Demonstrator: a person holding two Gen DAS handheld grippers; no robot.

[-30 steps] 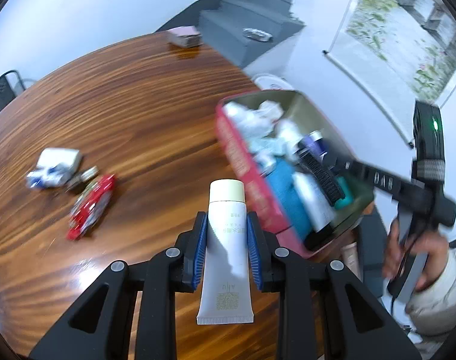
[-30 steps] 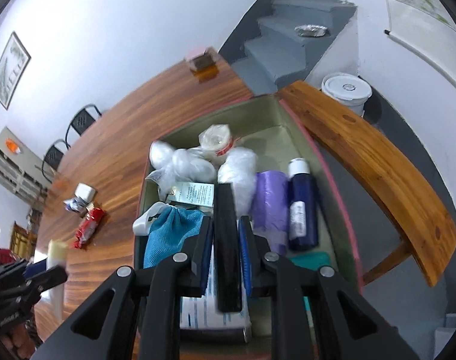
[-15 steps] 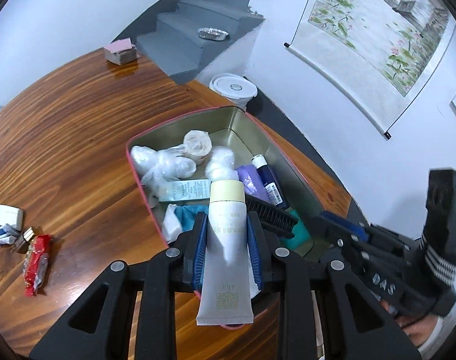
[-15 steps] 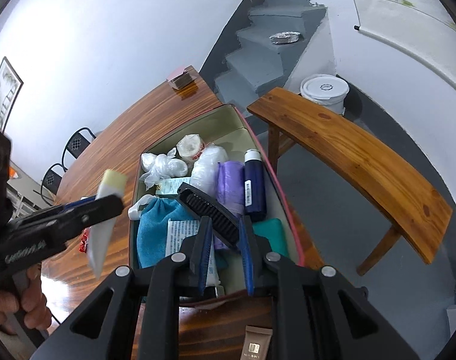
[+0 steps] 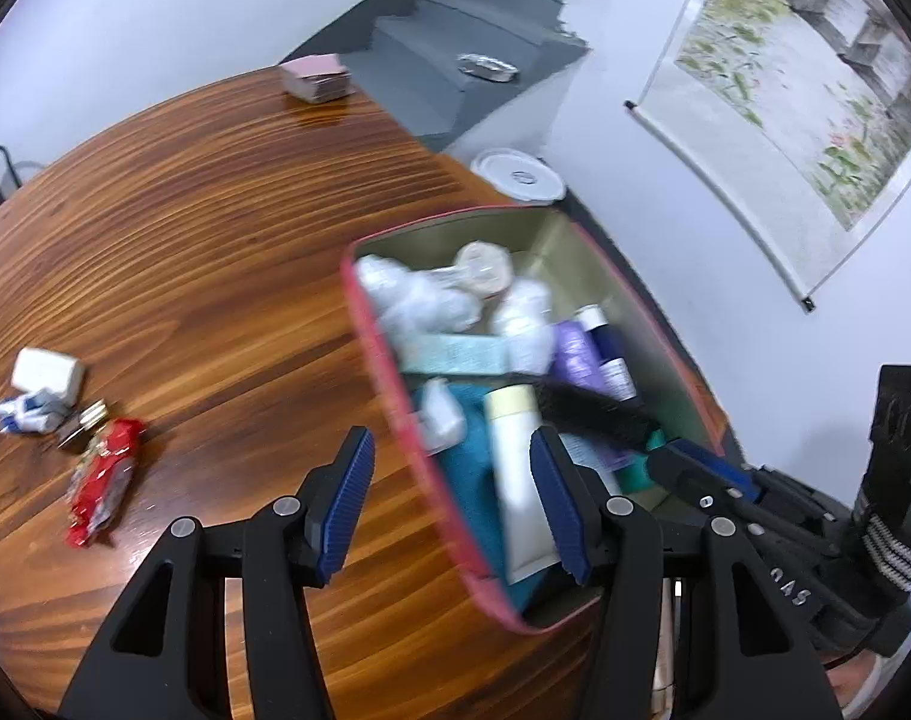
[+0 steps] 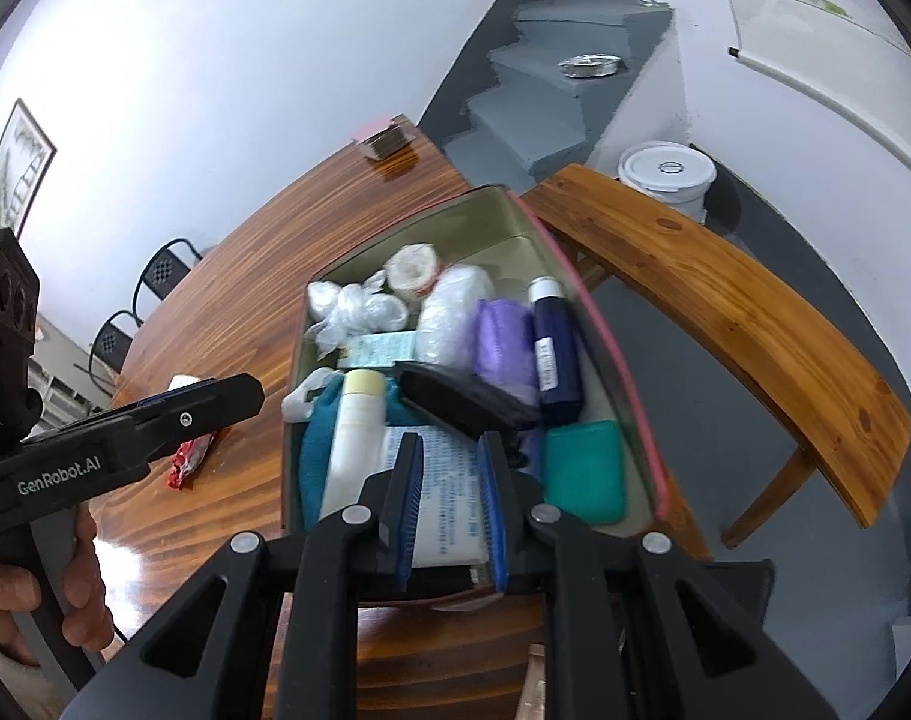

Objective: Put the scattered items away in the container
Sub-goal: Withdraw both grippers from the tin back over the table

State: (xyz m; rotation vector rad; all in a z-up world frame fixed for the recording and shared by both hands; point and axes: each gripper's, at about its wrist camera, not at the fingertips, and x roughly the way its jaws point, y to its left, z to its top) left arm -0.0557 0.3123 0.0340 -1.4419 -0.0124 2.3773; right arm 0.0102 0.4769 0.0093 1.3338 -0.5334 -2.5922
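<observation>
The left claw (image 5: 452,501) stood with its blue pads wide apart, its jaws having just been opening, and nothing was pressed between them. The white tube (image 5: 518,480) with the pale yellow cap lay loose inside the tin (image 5: 374,336), resting on a blue cloth (image 5: 470,474) near the tin's near end; in the left wrist view it showed just beside the claw's right pad, and whether it touched that pad could not be told.

The right claw (image 6: 449,501) had its pads drawn close together with only a narrow gap, and no object was gripped between them. It hung over the near end of the tin, above a white printed packet (image 6: 449,498). A black brush (image 6: 464,399) lay slanted across the middle of the tin, beside the tube. Farther in lay a purple roll (image 6: 503,342), a dark blue bottle (image 6: 554,360), a green pouch (image 6: 584,471) and several clear plastic bundles (image 6: 350,309).

The tin sat at the edge of the wooden worktop (image 5: 185,240). Well apart from it on the worktop lay a red wrapper (image 5: 101,480), a small white box (image 5: 47,369) and a crumpled blue-and-white packet (image 5: 26,414). A hand (image 6: 41,594) gripped the left claw's handle.
</observation>
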